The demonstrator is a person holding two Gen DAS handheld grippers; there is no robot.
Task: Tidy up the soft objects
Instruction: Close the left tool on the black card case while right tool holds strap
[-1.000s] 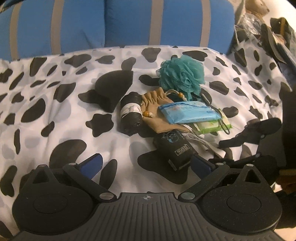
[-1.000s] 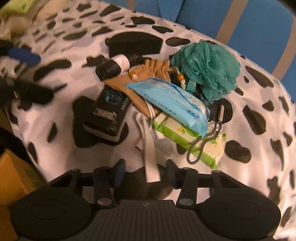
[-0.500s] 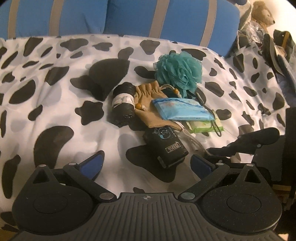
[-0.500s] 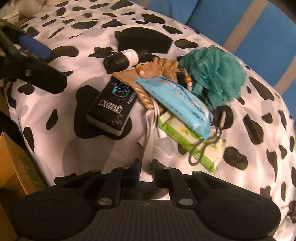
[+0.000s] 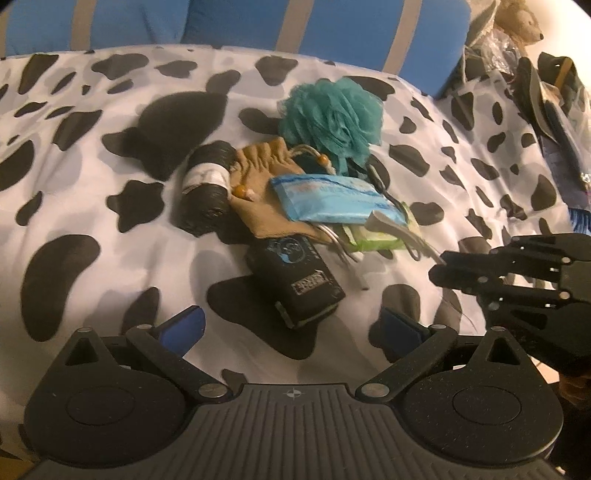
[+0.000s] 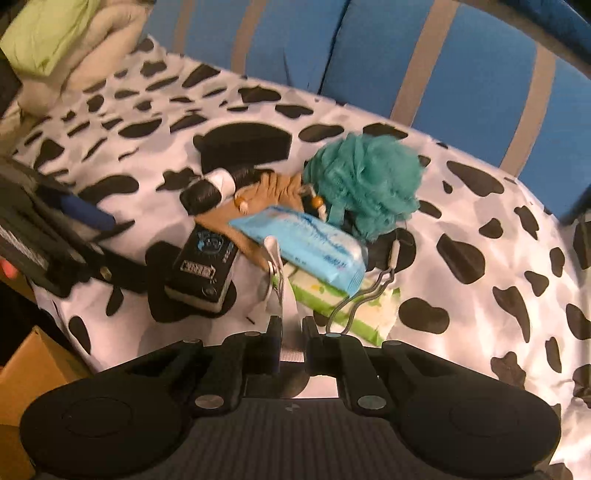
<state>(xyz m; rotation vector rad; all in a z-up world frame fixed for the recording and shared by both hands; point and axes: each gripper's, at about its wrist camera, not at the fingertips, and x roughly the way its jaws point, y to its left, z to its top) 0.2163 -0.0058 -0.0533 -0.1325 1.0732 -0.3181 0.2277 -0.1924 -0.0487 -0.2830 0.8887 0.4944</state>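
A pile of soft items lies on the cow-print cover (image 5: 92,206): a teal bath pouf (image 5: 332,114), a tan drawstring pouch (image 5: 269,177), a blue wipes pack (image 5: 332,199), a green wipes pack (image 5: 373,240), a black roll with a white band (image 5: 207,188) and a black box (image 5: 295,280). My right gripper (image 6: 291,332) is shut on a white strap (image 6: 286,299) that runs back into the pile; it also shows in the left wrist view (image 5: 439,266). My left gripper (image 5: 291,328) is open and empty, just short of the black box.
Blue cushions with grey stripes (image 5: 332,29) stand behind the cover. Clutter and a plush toy (image 5: 517,22) lie at the far right. A cardboard box (image 6: 33,373) sits below the cover's front edge. A green and beige pillow (image 6: 55,37) lies far left.
My right gripper closed on the white strap and has lifted it, pulling it taut from the pile. My left gripper drew back a little and stayed open.
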